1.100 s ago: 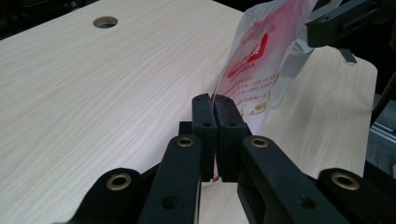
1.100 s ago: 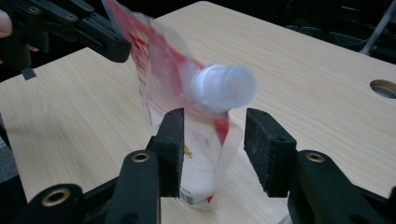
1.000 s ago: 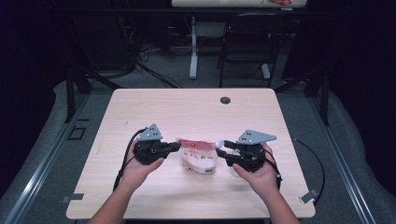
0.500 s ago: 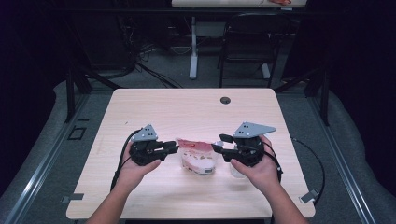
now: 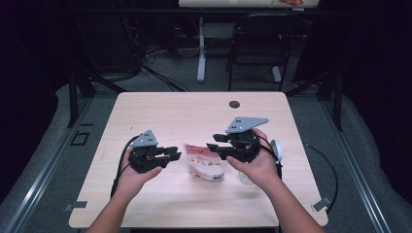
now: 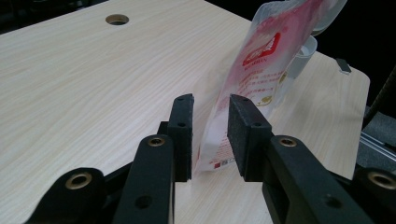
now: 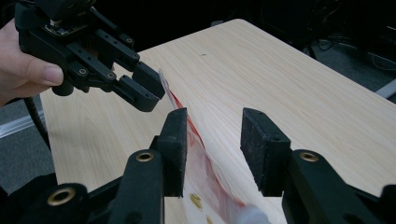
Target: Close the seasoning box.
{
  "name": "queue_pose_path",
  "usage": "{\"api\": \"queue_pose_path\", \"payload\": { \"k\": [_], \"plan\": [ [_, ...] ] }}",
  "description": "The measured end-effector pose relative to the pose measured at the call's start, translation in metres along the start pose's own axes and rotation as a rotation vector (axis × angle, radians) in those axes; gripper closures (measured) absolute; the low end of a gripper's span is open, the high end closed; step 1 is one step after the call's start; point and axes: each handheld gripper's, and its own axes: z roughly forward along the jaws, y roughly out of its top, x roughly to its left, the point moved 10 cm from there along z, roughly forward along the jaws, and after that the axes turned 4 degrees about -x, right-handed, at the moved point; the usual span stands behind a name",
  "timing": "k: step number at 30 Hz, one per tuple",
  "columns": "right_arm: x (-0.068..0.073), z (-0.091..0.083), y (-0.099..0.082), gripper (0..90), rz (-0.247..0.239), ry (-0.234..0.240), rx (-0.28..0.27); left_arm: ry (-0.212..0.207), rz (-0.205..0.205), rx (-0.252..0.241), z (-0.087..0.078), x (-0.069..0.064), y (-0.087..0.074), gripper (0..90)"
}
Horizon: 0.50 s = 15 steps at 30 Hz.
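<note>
Red-and-white pouch point(image 5: 206, 162), at desk point(image 5: 184, 114) centre-front, its edge between both parted tongs unpressed: left tongs point(image 5: 174, 154) at its 9 o'clock, just opening; right tongs point(image 5: 213, 146) at 3 o'clock, just narrowing.

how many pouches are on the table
1. A red and white pouch sits near the table's front middle, between the left tongs and the right tongs. Some clear item lies partly hidden under the right hand; I cannot tell what it is.
</note>
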Motion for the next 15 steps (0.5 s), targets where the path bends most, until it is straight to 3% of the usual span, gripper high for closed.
{"api": "queue_pose_path", "payload": {
  "k": [15],
  "plan": [
    [0.017, 0.033, 0.006, 68.6, -0.080, 0.077, 0.139, 0.015, -0.022, -0.015, -0.008, 0.008, 0.000, 71.0]
  ]
}}
